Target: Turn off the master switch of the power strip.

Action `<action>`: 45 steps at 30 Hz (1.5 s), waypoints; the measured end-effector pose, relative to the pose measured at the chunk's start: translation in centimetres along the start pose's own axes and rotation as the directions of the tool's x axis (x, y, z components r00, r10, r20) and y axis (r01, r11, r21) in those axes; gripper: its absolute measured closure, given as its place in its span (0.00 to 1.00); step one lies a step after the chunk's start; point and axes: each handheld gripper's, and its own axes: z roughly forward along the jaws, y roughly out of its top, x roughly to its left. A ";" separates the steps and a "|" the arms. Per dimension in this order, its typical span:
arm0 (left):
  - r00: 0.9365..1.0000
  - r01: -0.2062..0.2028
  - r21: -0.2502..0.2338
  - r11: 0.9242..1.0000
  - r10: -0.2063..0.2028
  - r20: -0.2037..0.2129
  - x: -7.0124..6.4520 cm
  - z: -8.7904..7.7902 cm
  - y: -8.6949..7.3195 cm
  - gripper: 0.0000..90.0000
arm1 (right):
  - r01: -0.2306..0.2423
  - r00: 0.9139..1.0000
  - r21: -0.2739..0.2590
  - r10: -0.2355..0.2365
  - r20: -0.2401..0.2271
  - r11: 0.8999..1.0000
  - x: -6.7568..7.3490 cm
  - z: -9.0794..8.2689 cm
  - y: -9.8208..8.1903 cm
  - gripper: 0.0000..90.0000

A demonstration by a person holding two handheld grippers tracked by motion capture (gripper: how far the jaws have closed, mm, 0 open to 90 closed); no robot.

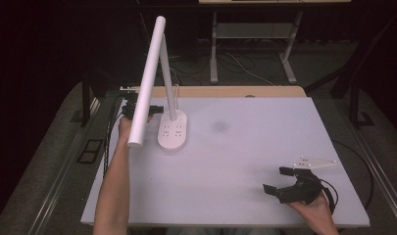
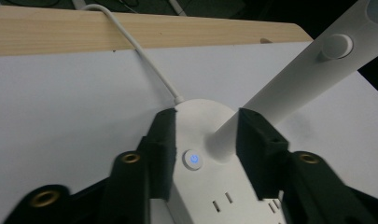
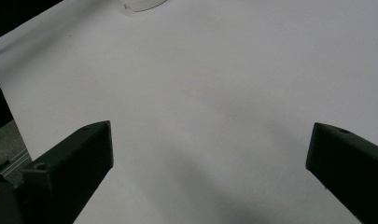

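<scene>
White plastic makes up the desk lamp (image 1: 157, 78), which stands on the far left part of the tabletop (image 1: 245, 147), its oval base (image 1: 172, 131) carrying socket slots and its long lamp head (image 1: 146, 83) tilted toward the near left. The left claw (image 2: 203, 142) sits at the base with its jaws spread, one on either side of the base's far end and the foot of the upright stem (image 2: 289, 84); whether the pads touch the plastic I cannot tell. Between the jaws lies the round power button (image 2: 192, 159), showing a blue ring. I judge the reach to the lamp done and the press or grip on the base not yet made. The right claw (image 1: 284, 183) rests near the near right corner, jaws wide apart, holding nothing, over bare white surface. The left gripper view reveals what the high view cannot: the lit button, the white cord (image 2: 140, 46) running from the base over the wooden far edge (image 2: 130, 30), and the jaws' exact straddle. The high view alone gives the lamp's whole shape and both hands' places.
</scene>
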 end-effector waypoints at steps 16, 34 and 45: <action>1.000 0.010 0.018 1.000 -0.010 -0.029 -0.4 1.6 -0.4 1.00 | -0.002 1.000 -0.003 0.002 0.000 1.000 0.0 -0.1 0.0 0.00; 0.998 0.002 0.072 0.997 0.002 -0.065 -0.3 3.1 -1.3 1.00 | 0.001 1.000 -0.003 -0.001 0.004 1.000 0.0 -0.2 0.0 0.00; 0.999 0.042 0.035 0.998 -0.042 -0.012 0.2 3.4 -2.3 1.00 | 0.000 1.000 -0.008 0.000 0.009 1.000 0.0 -0.3 -0.1 0.00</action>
